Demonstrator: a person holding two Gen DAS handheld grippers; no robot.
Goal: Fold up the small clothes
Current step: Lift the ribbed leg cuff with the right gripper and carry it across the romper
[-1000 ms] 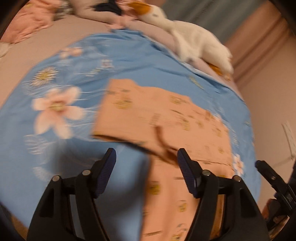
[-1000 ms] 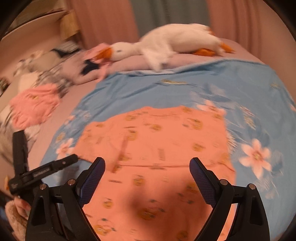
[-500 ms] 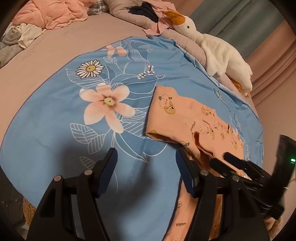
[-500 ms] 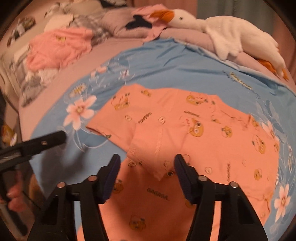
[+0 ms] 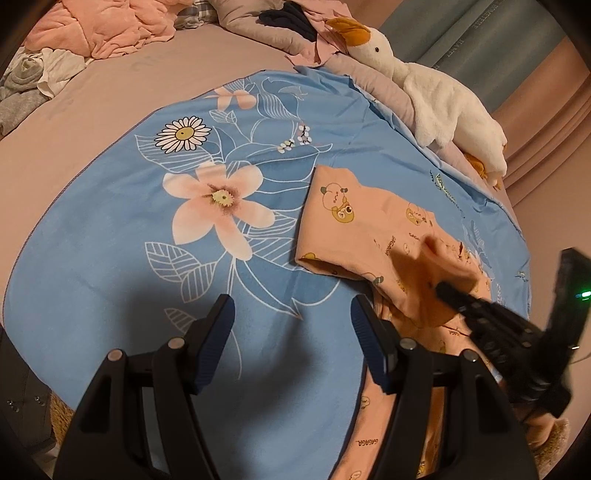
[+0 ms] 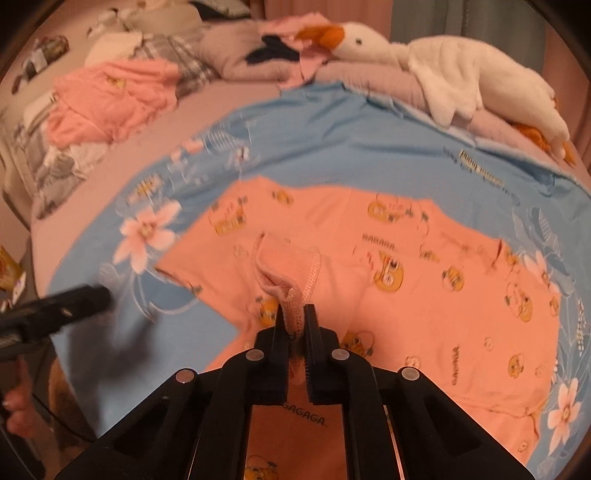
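Note:
An orange child's garment with cartoon prints (image 6: pixel 424 288) lies spread on a blue floral sheet (image 6: pixel 332 147). My right gripper (image 6: pixel 295 314) is shut on a bunched ribbed edge of the garment (image 6: pixel 288 273) and lifts it slightly. In the left wrist view the garment (image 5: pixel 354 221) lies to the right, and the right gripper (image 5: pixel 443 290) shows pinching its fabric. My left gripper (image 5: pixel 291 317) is open and empty above the bare sheet (image 5: pixel 184 229), left of the garment.
A white plush goose (image 6: pixel 443 62) lies along the far edge of the bed. A pile of pink and grey clothes (image 6: pixel 107 99) sits at the far left, also in the left wrist view (image 5: pixel 92 33). The sheet's near edge drops off below.
My right gripper has closed from wide open onto the garment's ribbed edge and raised it. My left gripper has stayed open over the sheet.

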